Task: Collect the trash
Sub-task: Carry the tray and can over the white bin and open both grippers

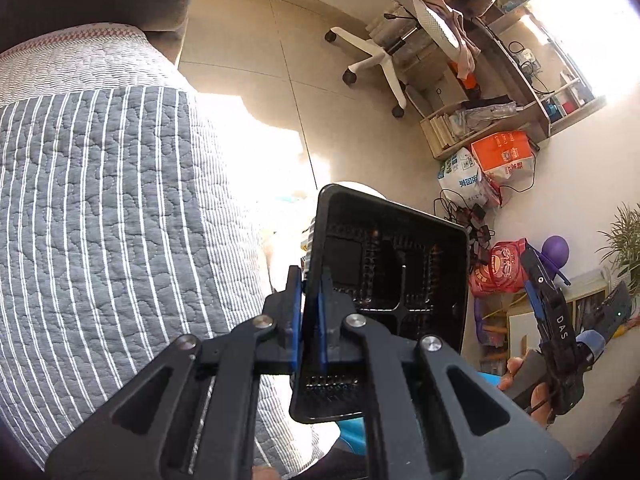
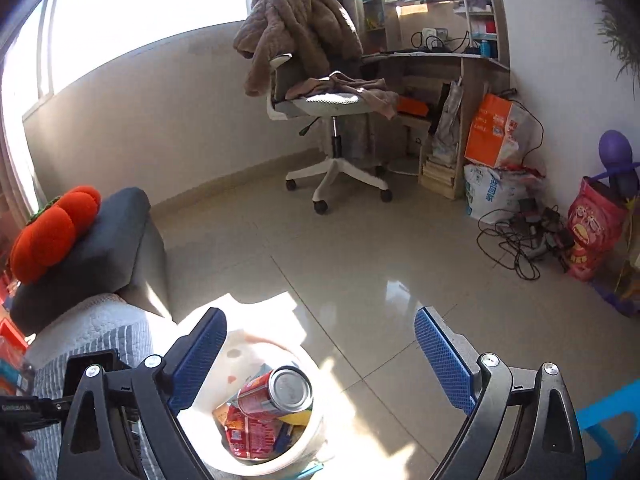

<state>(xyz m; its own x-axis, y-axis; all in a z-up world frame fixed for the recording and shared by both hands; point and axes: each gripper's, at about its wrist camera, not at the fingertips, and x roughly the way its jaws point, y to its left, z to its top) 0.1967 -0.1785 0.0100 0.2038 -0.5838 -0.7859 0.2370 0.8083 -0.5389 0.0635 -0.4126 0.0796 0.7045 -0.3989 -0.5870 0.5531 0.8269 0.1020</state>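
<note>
Left gripper [image 1: 311, 312] fingers clench the black tray [image 1: 390, 280] rim; right gripper [image 2: 320, 360] fingers spread, empty, over the white bin [image 2: 316, 432]. Likely next: tip the tray into it.

A lived-in home room here: quilted sofa [image 1: 100, 200], swivel chair [image 2: 320, 96] draped with clothes, cluttered desk [image 2: 448, 56], shopping bags [image 2: 496, 136] on the tiled floor [image 2: 360, 264].

A: left gripper [image 1: 311, 316]?
B: pads clamped on one wall of black tray [image 1: 394, 264]; tray tilted, hollow side facing the camera; striped quilt [image 1: 112, 208] at left.
A: right gripper [image 1: 550, 308]?
B: far right, in a hand; fingers unclear.
</note>
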